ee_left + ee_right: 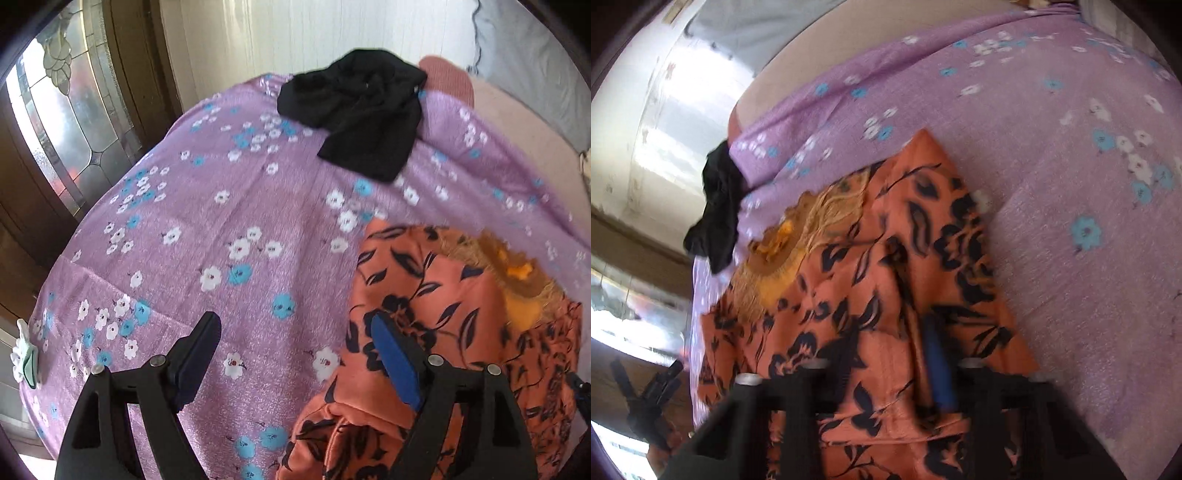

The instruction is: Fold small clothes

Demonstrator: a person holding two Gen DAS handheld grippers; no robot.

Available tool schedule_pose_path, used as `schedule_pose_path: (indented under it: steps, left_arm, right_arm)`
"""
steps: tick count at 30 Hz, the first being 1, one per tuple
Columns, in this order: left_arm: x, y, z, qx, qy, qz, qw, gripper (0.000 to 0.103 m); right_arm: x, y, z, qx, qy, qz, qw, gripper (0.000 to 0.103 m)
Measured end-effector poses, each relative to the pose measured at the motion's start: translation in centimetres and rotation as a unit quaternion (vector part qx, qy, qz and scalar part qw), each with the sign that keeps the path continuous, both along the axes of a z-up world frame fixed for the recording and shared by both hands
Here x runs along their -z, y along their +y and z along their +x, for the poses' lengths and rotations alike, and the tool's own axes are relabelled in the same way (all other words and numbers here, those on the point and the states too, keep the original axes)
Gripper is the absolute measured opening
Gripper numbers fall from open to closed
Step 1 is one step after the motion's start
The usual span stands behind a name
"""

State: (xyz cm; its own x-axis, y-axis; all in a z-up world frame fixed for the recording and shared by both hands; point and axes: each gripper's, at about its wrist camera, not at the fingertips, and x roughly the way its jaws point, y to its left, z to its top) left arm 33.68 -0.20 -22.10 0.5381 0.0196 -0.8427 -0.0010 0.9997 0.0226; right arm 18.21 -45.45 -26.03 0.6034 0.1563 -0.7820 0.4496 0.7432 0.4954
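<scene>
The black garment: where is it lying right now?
In the left wrist view the black garment lies crumpled at the far edge of the purple floral sheet, beyond the orange patterned garment.

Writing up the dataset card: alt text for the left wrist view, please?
The open left gripper hovers over a purple floral bedsheet, its blue-padded finger over the edge of an orange garment with a dark leaf print. A crumpled black garment lies at the sheet's far edge, and a leaded-glass door stands at left.

orange floral garment [436, 295]: 1 | black garment [358, 110]: 1 | purple flowered sheet [221, 229]: 1
</scene>
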Motion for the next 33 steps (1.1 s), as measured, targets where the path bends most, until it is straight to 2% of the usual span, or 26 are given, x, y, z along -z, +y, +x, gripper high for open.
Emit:
schedule_pose_path:
  steps: [2,4,6,8,10,13,14,16,20,22,23,26,27,28,30,31,33]
  left_arm:
    - [0.5,-0.2,0.0,0.003,0.012,0.000,0.9999,0.084]
    - [0.8,-0.5,0.0,0.005,0.015,0.008,0.9998,0.084]
    - [1.2,-1.2,-0.1,0.011,0.017,0.025,0.9995,0.084]
    - [1.6,-1.8,-0.2,0.020,0.019,0.042,0.9987,0.084]
    - [2.2,-2.6,-0.4,0.026,0.022,0.064,0.9974,0.084]
    - [2.4,-3.0,-0.4,0.024,0.022,0.081,0.9962,0.084]
    - [2.2,-3.1,-0.4,0.022,0.017,0.084,0.9960,0.084]
    - [1.4,-3.4,-0.7,0.021,-0.004,0.083,0.9963,0.084]
    - [0.8,-5.3,-1.3,0.057,-0.027,0.083,0.9945,0.084]
    - [1.2,-6.5,-1.4,0.078,-0.028,0.098,0.9917,0.084]
    - [1.6,-7.0,-1.3,0.085,-0.024,0.103,0.9907,0.084]
    - [3.7,-7.8,-0.7,0.099,0.015,0.109,0.9890,0.084]
    - [5.1,-7.8,-0.3,0.101,0.042,0.111,0.9878,0.084]
    - [5.5,-7.6,-0.2,0.098,0.043,0.105,0.9887,0.088]
    - [5.4,-6.8,-0.1,0.080,0.037,0.097,0.9914,0.096]
    - [5.3,-6.6,0.1,0.077,0.046,0.089,0.9920,0.096]
    - [4.6,-6.3,-0.2,0.073,0.043,0.077,0.9935,0.096]
  right_arm:
    - [-1.1,0.8,-0.2,-0.002,-0.013,-0.031,0.999,0.009]
    - [-3.3,1.4,-0.9,0.012,-0.044,-0.065,0.997,0.008]
    - [-5.5,1.1,-1.6,0.035,-0.079,-0.091,0.992,0.007]
    - [-6.1,0.1,-2.2,0.072,-0.080,-0.115,0.988,0.007]
    - [-4.4,-1.5,-2.0,0.091,-0.042,-0.100,0.990,0.007]
    - [-0.6,-3.4,-1.5,0.083,0.035,-0.011,0.996,0.009]
    - [-0.4,-4.0,-1.9,0.094,0.036,0.015,0.995,0.011]
    - [-1.8,-5.0,-2.7,0.110,0.022,0.026,0.993,0.011]
    - [-5.7,-6.4,-5.5,0.168,-0.064,-0.014,0.984,0.016]
    - [-6.1,-6.1,-5.3,0.149,-0.092,-0.010,0.984,0.016]
    - [-6.0,-5.5,-4.6,0.124,-0.088,-0.008,0.988,0.016]
    - [-5.2,-4.0,-3.0,0.079,-0.077,0.000,0.994,0.016]
    - [-4.8,-3.6,-2.6,0.071,-0.072,0.006,0.995,0.016]
    - [-4.2,-3.3,-2.0,0.062,-0.060,0.011,0.996,0.016]
    - [-2.1,-2.3,-0.5,0.051,-0.008,0.002,0.999,0.016]
    - [-1.2,-2.1,0.0,0.047,0.021,-0.007,0.999,0.016]
    - [-1.0,-1.8,0.0,0.045,0.022,-0.021,0.999,0.015]
